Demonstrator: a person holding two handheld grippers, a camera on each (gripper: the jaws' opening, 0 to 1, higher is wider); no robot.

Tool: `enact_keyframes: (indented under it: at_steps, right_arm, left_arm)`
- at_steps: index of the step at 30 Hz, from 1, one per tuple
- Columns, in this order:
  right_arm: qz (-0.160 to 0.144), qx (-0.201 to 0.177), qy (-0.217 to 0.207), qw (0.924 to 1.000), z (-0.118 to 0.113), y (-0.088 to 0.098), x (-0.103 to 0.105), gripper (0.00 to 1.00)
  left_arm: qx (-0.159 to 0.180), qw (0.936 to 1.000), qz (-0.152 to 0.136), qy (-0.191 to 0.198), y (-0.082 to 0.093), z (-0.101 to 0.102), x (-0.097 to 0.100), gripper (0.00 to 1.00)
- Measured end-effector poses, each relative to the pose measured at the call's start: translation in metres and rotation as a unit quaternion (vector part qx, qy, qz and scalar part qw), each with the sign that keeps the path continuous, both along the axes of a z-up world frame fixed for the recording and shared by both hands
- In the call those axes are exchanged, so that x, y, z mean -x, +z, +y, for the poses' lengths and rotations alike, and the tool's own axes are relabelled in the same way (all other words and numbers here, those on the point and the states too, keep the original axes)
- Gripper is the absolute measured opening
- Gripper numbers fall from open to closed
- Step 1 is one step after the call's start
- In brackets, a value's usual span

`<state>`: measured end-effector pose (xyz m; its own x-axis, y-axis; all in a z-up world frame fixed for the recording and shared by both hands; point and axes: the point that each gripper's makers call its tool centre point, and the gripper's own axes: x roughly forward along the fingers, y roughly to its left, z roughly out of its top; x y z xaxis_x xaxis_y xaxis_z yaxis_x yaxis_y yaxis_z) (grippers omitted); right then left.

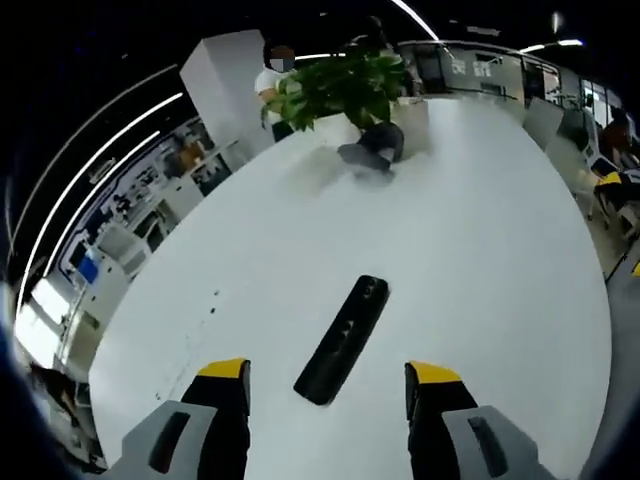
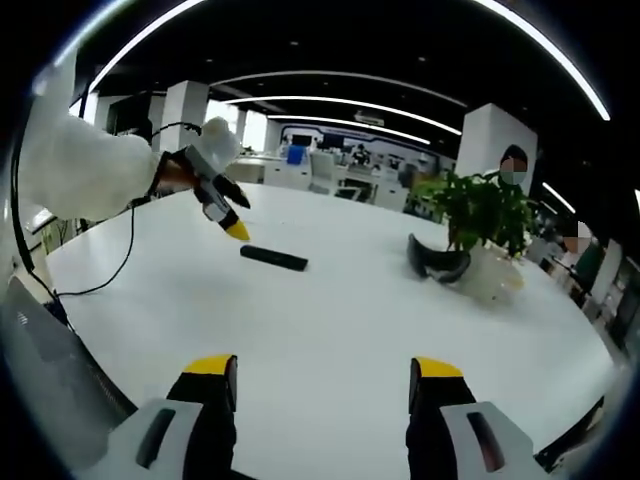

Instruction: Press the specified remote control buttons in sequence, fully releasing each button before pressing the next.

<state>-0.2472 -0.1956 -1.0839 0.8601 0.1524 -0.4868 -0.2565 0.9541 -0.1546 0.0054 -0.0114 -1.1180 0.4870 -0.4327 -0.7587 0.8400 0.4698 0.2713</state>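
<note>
A long black remote control (image 1: 342, 338) lies flat on the white table (image 1: 480, 250), its near end between my left gripper's (image 1: 327, 372) yellow-tipped jaws, which stand wide apart just above it. From the right gripper view the same remote (image 2: 273, 258) lies far off across the table, and the left gripper (image 2: 228, 215), held by a white-sleeved arm, hovers over its left end. My right gripper (image 2: 323, 368) is open above bare table, well short of the remote, holding nothing.
A dark headset-like object (image 1: 372, 150) and a potted green plant (image 1: 345, 85) sit at the table's far end; the same plant (image 2: 480, 210) appears beyond the object (image 2: 436, 262). People stand behind the plant. A black cable (image 2: 105, 280) runs along the table's left edge.
</note>
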Motion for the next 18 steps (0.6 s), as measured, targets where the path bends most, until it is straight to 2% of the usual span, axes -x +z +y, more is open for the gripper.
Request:
enact_keyframes:
  at_steps: [4, 11, 18]
  right_arm:
    - [0.003, 0.000, 0.001, 1.0000, 0.000, -0.001, 0.000, 0.68]
    - [0.007, 0.002, 0.004, 1.0000, 0.001, -0.002, 0.000, 0.68]
    - [0.013, 0.004, 0.004, 0.9999, 0.000, -0.004, 0.000, 0.68]
  left_arm:
    - [-0.021, 0.9991, 0.034, -0.012, -0.013, 0.000, -0.004, 0.53]
    - [-0.048, 0.9964, 0.058, -0.038, -0.026, -0.003, -0.014, 0.49]
    - [-0.074, 0.9898, 0.101, -0.068, -0.045, -0.004, -0.019, 0.47]
